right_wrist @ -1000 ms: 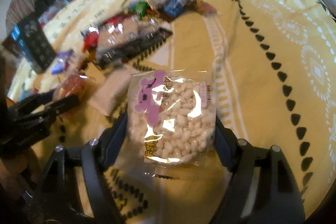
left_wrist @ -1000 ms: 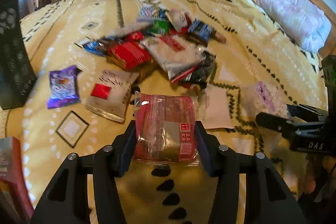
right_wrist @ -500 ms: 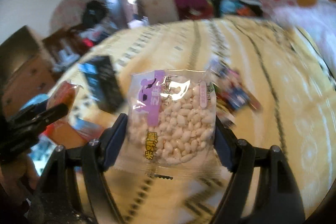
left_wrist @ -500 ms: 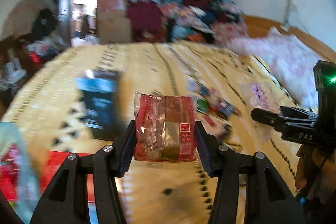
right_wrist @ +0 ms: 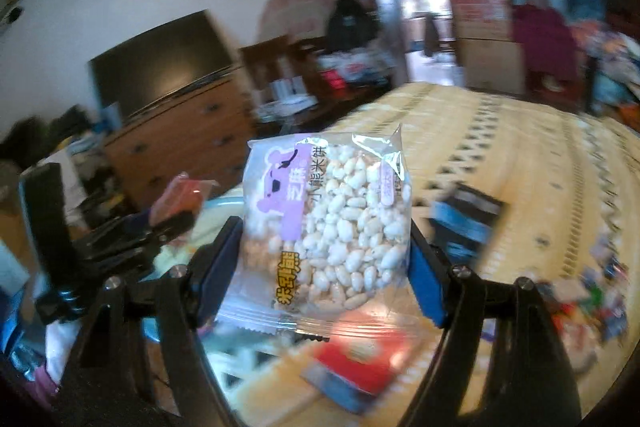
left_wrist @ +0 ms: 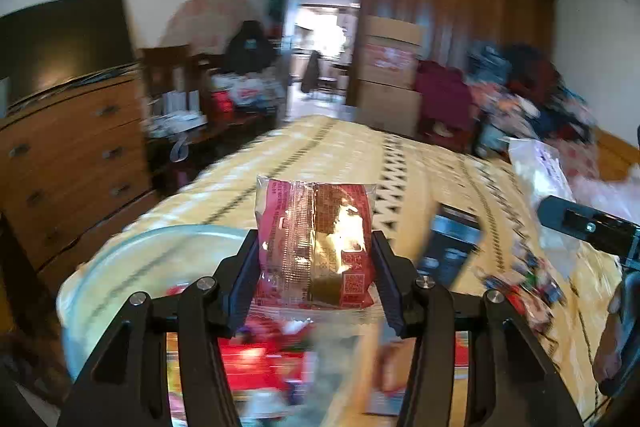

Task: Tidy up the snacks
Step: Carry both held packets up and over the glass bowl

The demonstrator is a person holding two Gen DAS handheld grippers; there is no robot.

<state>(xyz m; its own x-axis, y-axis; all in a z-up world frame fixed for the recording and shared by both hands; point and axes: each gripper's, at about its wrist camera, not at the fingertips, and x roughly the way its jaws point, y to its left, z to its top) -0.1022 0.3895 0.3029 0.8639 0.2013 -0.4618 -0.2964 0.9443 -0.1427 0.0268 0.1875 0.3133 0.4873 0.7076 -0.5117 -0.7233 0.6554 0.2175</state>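
Observation:
My left gripper (left_wrist: 315, 267) is shut on a red snack packet (left_wrist: 315, 239) and holds it in the air above a round pale-blue basin (left_wrist: 132, 259) at the bed's near left. My right gripper (right_wrist: 325, 255) is shut on a clear packet of puffed rice cakes with a purple bear (right_wrist: 328, 223), also held up. The right gripper shows at the right of the left wrist view (left_wrist: 584, 231). The left gripper with its red packet shows at the left of the right wrist view (right_wrist: 160, 223). The remaining snack pile (left_wrist: 524, 287) lies blurred on the yellow bedspread (left_wrist: 360, 163).
A dark box (left_wrist: 450, 247) stands on the bed to the right of the left gripper. Red packets and boxes (left_wrist: 260, 359) lie below it, blurred. A wooden dresser (left_wrist: 72, 155) with a television stands left of the bed. Clothes and cardboard boxes (left_wrist: 388, 75) are beyond.
Both grippers have lifted and swung left with their packets, away from the snack pile. The basin and dresser have come into view; the view is motion-blurred.

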